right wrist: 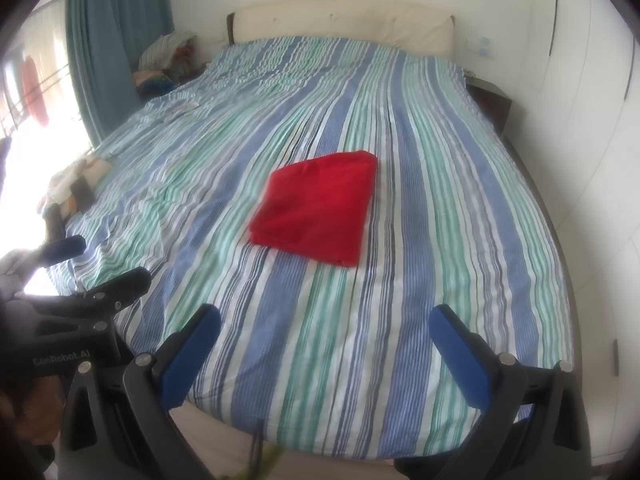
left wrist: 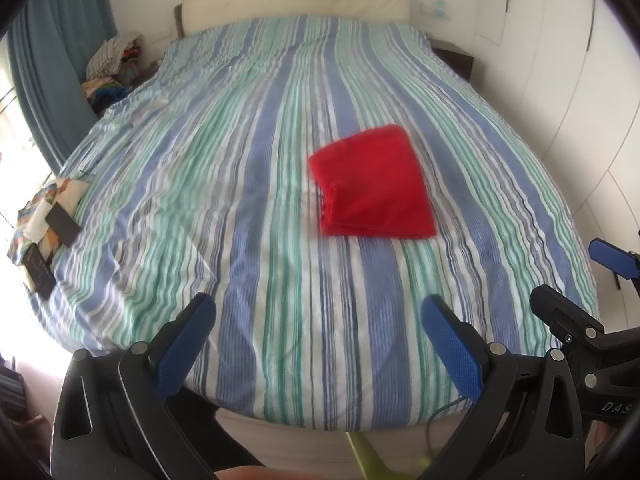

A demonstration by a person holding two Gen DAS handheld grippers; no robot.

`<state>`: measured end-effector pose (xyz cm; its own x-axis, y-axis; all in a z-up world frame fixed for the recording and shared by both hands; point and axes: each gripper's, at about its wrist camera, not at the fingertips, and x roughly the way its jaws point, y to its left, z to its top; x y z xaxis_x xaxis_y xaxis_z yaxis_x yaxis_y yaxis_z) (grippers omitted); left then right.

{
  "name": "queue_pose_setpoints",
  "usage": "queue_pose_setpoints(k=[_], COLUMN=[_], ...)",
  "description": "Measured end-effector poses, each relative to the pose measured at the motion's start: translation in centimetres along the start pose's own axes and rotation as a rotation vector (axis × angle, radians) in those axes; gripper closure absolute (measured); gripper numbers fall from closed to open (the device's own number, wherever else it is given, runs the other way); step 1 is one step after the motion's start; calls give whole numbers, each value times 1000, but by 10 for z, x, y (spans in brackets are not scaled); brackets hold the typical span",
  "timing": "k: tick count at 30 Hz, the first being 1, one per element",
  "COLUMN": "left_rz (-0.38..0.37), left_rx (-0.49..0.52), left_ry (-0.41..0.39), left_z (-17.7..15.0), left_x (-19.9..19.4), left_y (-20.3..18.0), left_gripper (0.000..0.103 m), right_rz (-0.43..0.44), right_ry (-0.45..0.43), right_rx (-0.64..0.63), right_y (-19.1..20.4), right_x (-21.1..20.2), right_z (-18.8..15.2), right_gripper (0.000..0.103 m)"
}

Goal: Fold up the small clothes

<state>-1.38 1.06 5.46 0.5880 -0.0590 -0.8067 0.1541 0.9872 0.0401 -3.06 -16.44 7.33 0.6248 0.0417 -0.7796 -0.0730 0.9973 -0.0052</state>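
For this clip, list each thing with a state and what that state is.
red garment: folded into a flat packet, lying on the bed, untouched
left gripper: fingers open, empty, above the near bed edge
right gripper: fingers open, empty
striped bedspread: spread out, lightly wrinkled
blue curtain: drawn aside

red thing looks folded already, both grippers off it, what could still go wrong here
The folded red garment lies loose on the striped bedspread, so a nudge could undo the fold. The left hand-held gripper and right hand-held gripper are open near the bed's foot and close together, so they might bump.
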Motion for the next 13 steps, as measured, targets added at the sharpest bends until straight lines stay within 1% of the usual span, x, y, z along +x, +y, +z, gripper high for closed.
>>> queue_pose_setpoints(k=[7, 13], left_rz=[-6, 6], left_rx=[-2, 12], left_ry=[-11, -31], left_z=[0, 1], left_x=[0, -4], left_y=[0, -3], left_gripper=[1, 1], right_rz=[0, 0], right_ry=[1, 1], right_rx=[-1, 1], right_y=[-1, -1], right_x=[2, 1], right_z=[0, 0], right_gripper=[1, 1])
